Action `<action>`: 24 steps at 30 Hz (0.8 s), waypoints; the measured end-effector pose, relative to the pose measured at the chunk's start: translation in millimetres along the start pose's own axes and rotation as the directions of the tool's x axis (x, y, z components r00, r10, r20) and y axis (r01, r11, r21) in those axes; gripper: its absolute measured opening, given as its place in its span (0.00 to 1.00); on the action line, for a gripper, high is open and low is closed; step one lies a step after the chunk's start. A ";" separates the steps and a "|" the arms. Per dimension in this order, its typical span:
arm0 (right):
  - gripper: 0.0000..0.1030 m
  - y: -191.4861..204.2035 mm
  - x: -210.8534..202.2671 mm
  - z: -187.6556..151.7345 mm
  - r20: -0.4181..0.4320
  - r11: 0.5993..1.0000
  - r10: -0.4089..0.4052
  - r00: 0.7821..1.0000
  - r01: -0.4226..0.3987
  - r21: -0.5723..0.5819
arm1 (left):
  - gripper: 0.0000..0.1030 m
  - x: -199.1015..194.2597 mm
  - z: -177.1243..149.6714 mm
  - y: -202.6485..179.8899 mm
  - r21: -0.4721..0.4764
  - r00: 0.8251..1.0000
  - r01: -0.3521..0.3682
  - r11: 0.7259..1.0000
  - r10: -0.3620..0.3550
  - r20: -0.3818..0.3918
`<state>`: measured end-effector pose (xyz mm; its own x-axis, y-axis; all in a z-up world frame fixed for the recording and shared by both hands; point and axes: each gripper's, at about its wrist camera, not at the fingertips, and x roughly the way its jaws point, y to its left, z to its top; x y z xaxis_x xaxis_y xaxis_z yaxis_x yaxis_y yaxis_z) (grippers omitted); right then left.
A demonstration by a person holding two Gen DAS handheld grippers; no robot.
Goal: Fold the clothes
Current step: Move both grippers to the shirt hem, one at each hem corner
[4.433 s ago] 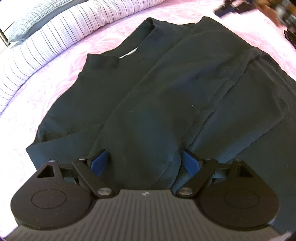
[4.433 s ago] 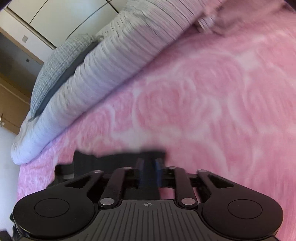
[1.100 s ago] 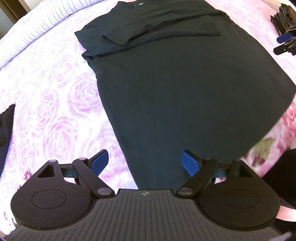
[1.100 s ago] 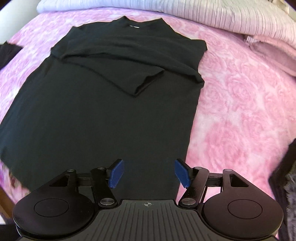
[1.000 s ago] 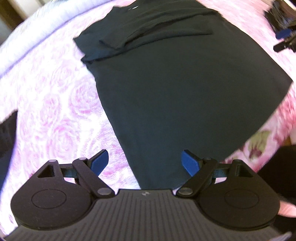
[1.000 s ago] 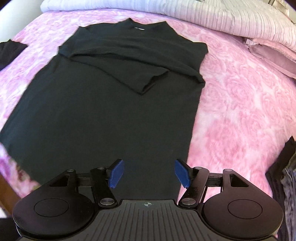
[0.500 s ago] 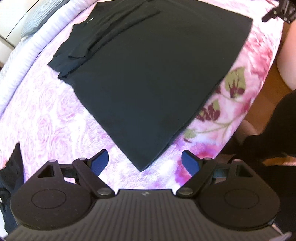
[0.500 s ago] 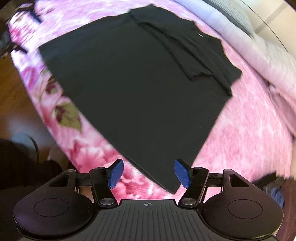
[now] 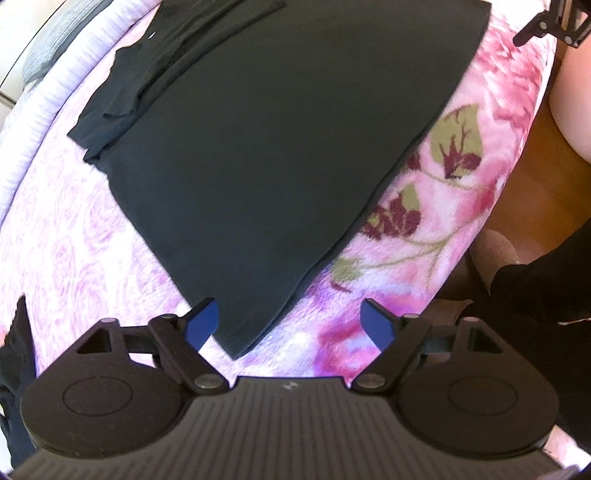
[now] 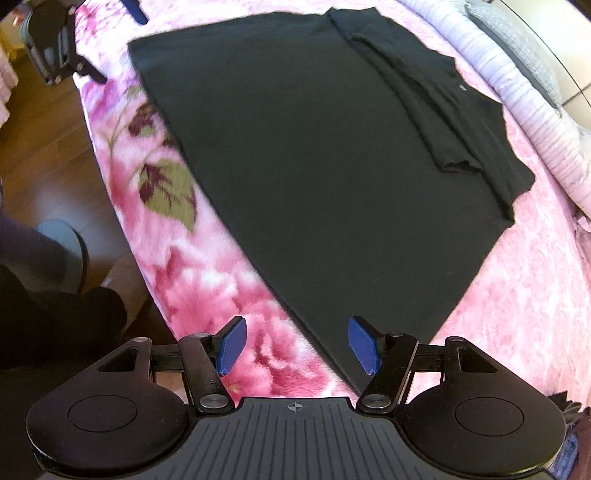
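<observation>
Shirt (image 9: 280, 140) flat on blanket (image 9: 424, 229); we hold left gripper (image 9: 291, 326) and right gripper (image 10: 297, 345) wide apart, above its hem corners, gripping nothing.

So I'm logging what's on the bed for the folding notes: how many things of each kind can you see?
Black T-shirt: 1, spread flat, sleeves folded in
Pink floral blanket: 1
Striped duvet: 1
Grey pillow: 1
Total: 4

The black T-shirt (image 9: 280, 147) (image 10: 325, 177) lay flat on the bed ahead of both open grippers, sleeves folded inward, its hem corners nearest the fingertips.
</observation>
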<state>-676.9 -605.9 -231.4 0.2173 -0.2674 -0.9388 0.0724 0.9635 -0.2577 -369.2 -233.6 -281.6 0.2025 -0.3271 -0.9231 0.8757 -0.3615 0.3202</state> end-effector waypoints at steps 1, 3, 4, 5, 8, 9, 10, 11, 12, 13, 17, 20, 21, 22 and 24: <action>0.63 3.0 4.7 -2.2 0.000 1.000 -0.006 1.000 0.006 -0.015 | 0.74 3.3 0.7 -3.9 0.021 1.000 -0.009 1.000 0.009 0.008; 0.63 6.3 11.9 -7.3 0.006 0.999 -0.021 1.000 0.021 -0.029 | 0.73 10.8 1.9 -11.8 0.066 0.999 -0.034 0.997 0.033 0.025; 0.63 8.3 16.3 -10.2 0.010 0.999 -0.027 1.000 0.028 -0.034 | 0.73 15.0 2.5 -15.7 0.091 0.998 -0.050 0.995 0.047 0.035; 0.63 10.8 19.9 -12.8 0.017 0.998 -0.040 0.999 0.041 -0.046 | 0.73 19.9 2.7 -18.7 0.111 0.997 -0.062 0.992 0.058 0.042; 0.63 17.6 28.8 -20.3 0.040 0.993 -0.074 0.996 0.078 -0.084 | 0.75 30.3 2.1 -23.8 0.162 0.995 -0.084 0.983 0.074 0.065; 0.63 19.0 30.7 -22.6 0.049 0.992 -0.082 0.995 0.086 -0.095 | 0.76 31.2 1.0 -24.3 0.180 0.994 -0.088 0.980 0.075 0.076; 0.63 20.5 32.5 -24.8 0.058 0.990 -0.089 0.994 0.095 -0.107 | 0.76 30.8 -0.4 -22.7 0.186 0.994 -0.084 0.979 0.070 0.083; 0.63 20.6 33.7 -27.2 0.067 0.989 -0.092 0.993 0.099 -0.112 | 0.76 30.3 -1.7 -20.8 0.191 0.994 -0.080 0.978 0.063 0.089; 0.63 20.5 34.7 -29.5 0.076 0.988 -0.095 0.993 0.103 -0.116 | 0.76 30.0 -3.2 -17.4 0.187 0.994 -0.077 0.979 0.061 0.091; 0.63 18.1 34.6 -32.7 0.085 0.987 -0.097 0.992 0.106 -0.118 | 0.76 30.1 -4.8 -13.2 0.179 0.994 -0.073 0.981 0.058 0.087; 0.63 4.4 35.2 -44.9 0.098 0.984 -0.119 0.988 0.131 -0.118 | 0.75 31.2 -6.6 3.8 0.150 0.995 -0.065 0.987 0.053 0.083; 0.63 -7.6 37.3 -51.2 0.097 0.982 -0.145 0.985 0.155 -0.109 | 0.59 30.4 -3.5 14.7 0.141 0.992 -0.107 0.984 0.096 0.086; 0.63 -9.7 38.4 -52.2 0.097 0.980 -0.151 0.984 0.161 -0.114 | 0.57 29.0 -1.8 16.8 0.137 0.989 -0.124 0.983 0.112 0.092; 0.63 -11.7 39.5 -53.0 0.097 0.979 -0.156 0.983 0.167 -0.120 | 0.57 28.5 -0.4 17.8 0.139 0.989 -0.130 0.982 0.117 0.095; 0.63 -11.2 42.3 -51.5 0.109 0.971 -0.165 0.980 0.180 -0.155 | 0.56 31.9 0.8 15.0 0.172 0.988 -0.136 0.976 0.121 0.093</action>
<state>-718.6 -627.3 -280.0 0.3070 -0.4222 -0.8530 -0.0413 0.8895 -0.4551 -349.9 -250.1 -306.1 0.2656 -0.4479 -0.8537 0.7515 -0.4585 0.4743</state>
